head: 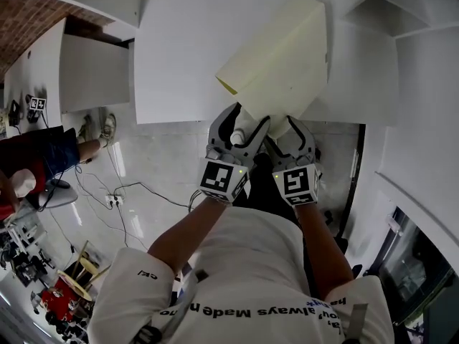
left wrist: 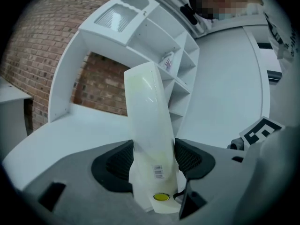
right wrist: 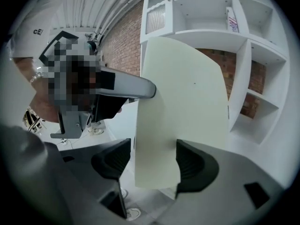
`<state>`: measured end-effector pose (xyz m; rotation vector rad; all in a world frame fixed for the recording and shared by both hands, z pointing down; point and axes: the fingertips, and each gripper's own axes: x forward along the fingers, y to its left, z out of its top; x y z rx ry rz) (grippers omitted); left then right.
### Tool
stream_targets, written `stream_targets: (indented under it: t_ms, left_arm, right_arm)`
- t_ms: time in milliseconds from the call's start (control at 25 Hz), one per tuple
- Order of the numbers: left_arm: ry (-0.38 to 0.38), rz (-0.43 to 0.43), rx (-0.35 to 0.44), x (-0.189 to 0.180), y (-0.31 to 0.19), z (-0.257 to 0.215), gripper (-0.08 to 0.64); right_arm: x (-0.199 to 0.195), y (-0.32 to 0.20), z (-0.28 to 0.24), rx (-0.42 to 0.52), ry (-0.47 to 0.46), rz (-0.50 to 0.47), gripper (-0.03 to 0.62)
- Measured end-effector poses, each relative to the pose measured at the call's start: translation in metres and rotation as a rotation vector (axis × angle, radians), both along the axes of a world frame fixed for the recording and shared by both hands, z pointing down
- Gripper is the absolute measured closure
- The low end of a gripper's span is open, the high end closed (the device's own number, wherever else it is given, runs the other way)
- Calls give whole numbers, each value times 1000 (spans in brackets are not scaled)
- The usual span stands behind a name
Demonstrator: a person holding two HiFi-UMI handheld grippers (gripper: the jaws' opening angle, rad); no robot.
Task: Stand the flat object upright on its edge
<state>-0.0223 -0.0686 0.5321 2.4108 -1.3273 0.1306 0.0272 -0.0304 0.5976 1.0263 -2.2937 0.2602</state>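
A pale cream, flat rectangular box [head: 276, 63] is held in the air above the near edge of the white table [head: 179, 56], tilted, with one corner raised away from the table's edge and its lower end down at the two tongs. The left gripper [left wrist: 153, 158] is clenched on the box's narrow side. Both black pads press against it, just above a small barcode label [left wrist: 158, 171] and a round yellow sticker [left wrist: 161, 197]. The right gripper [right wrist: 153, 161] is released: the box's lower corner stands between its jaws, a sliver of gap shows beside one pad, and the box's broad face rises above them.
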Motion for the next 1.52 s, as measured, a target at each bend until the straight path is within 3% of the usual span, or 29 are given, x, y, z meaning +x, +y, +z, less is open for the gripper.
stream_targets:
  t_ms: [400, 1000, 1520]
  left_arm:
    - [-85, 33, 76, 35, -20, -16, 291]
    - [-96, 68, 14, 70, -59, 1, 301]
    - [-47, 78, 27, 96, -126, 1, 304]
  right_arm:
    - [22, -32, 4, 15, -4, 36, 328]
    - [51, -93, 18, -22, -59, 72, 328]
    - [76, -163, 18, -12, -79, 111, 328]
